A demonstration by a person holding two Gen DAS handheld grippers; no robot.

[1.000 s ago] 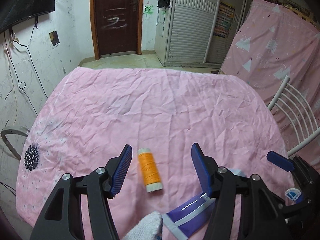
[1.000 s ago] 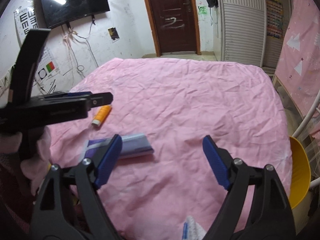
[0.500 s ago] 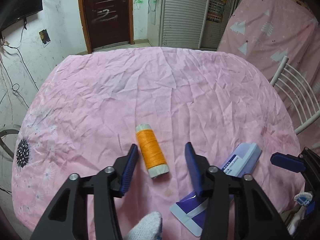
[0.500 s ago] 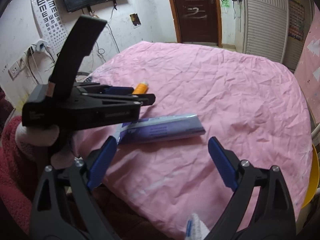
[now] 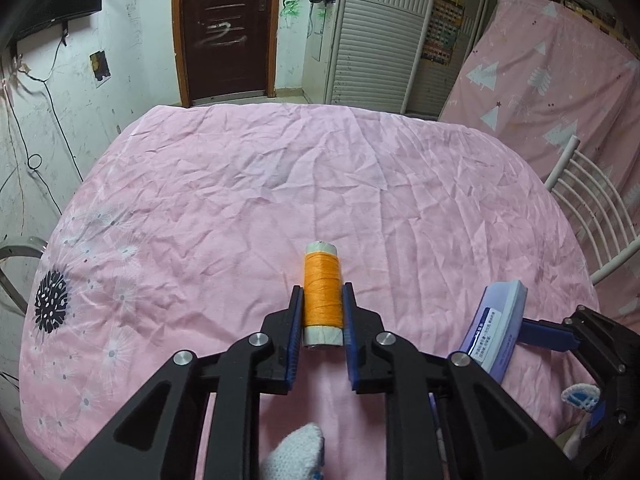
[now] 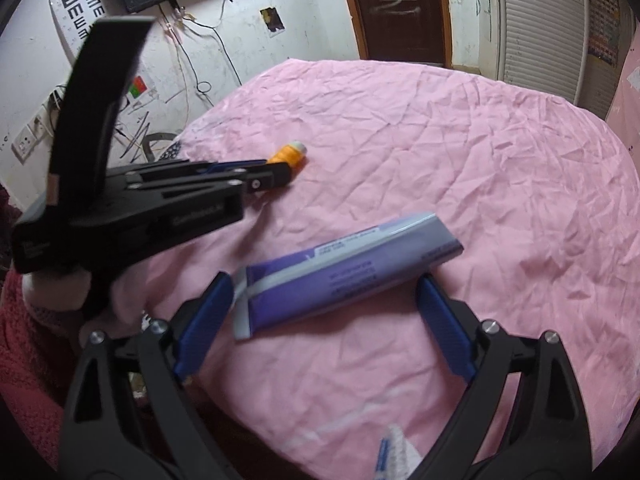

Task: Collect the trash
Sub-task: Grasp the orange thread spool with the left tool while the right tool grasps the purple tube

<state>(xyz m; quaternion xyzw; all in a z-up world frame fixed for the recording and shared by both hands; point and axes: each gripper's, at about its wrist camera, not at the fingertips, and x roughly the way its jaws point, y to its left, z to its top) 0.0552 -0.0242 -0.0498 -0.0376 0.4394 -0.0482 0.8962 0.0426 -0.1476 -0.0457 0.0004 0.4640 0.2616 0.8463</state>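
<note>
Item: two grippers working over trash on a pink sheet [image 5: 360, 184].

Left gripper [image 5: 322, 312] is pinching an orange spool [image 5: 322, 292] between its blue pads [image 5: 297, 332], jaws closed on the thread-wound middle; the spool is lying lengthwise between the jaws, its far white end sticking out past the tips, its near end sitting deep in the gap. Right gripper [image 6: 324, 308] is standing with jaws spread wide, straddling a purple box [image 6: 348, 272]; the box is lying crosswise just beyond the tips, its flap end by the left pad, its other end just past the right pad, whether touching I cannot tell. The spool [image 6: 289, 155] is lying well beyond the right gripper's jaws, to their left.
</note>
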